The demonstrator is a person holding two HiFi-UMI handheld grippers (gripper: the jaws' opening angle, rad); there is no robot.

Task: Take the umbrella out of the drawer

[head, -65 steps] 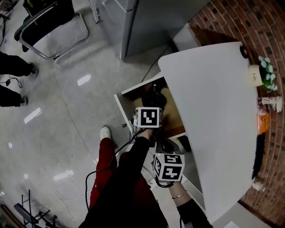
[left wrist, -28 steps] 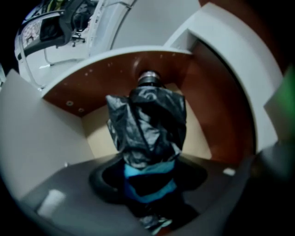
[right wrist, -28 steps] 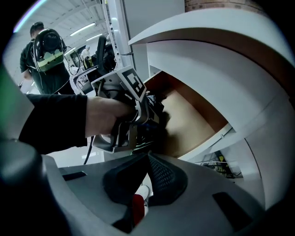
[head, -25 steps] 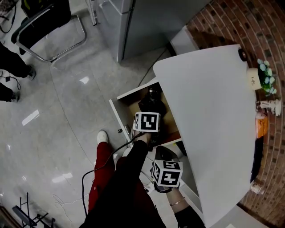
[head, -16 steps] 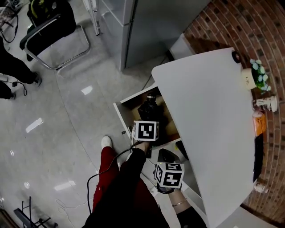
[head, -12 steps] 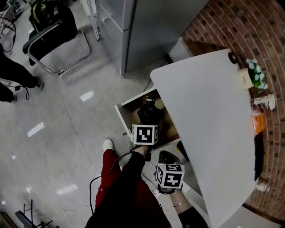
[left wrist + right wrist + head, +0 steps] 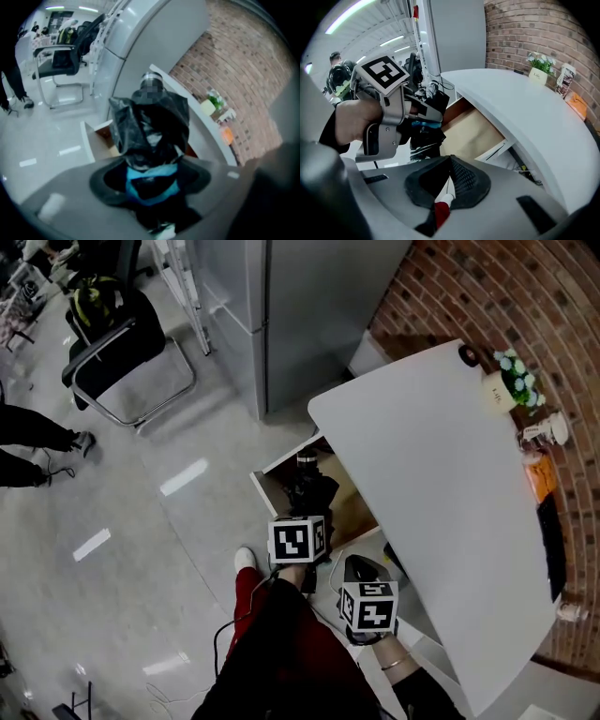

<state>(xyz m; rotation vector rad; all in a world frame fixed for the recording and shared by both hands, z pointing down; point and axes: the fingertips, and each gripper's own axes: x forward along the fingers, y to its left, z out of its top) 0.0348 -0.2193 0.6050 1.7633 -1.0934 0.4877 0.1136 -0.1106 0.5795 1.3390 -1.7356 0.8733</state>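
One black umbrella (image 7: pixel 150 124), two grippers. Pinched between the left gripper (image 7: pixel 152 176) jaws, jutting ahead of them, over the drawer (image 7: pixel 265 498). Right gripper (image 7: pixel 449 176) jaws pressed together, empty.

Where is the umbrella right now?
In the head view the black umbrella is near the middle, held by the left gripper just above the open drawer, at the left edge of the white table.
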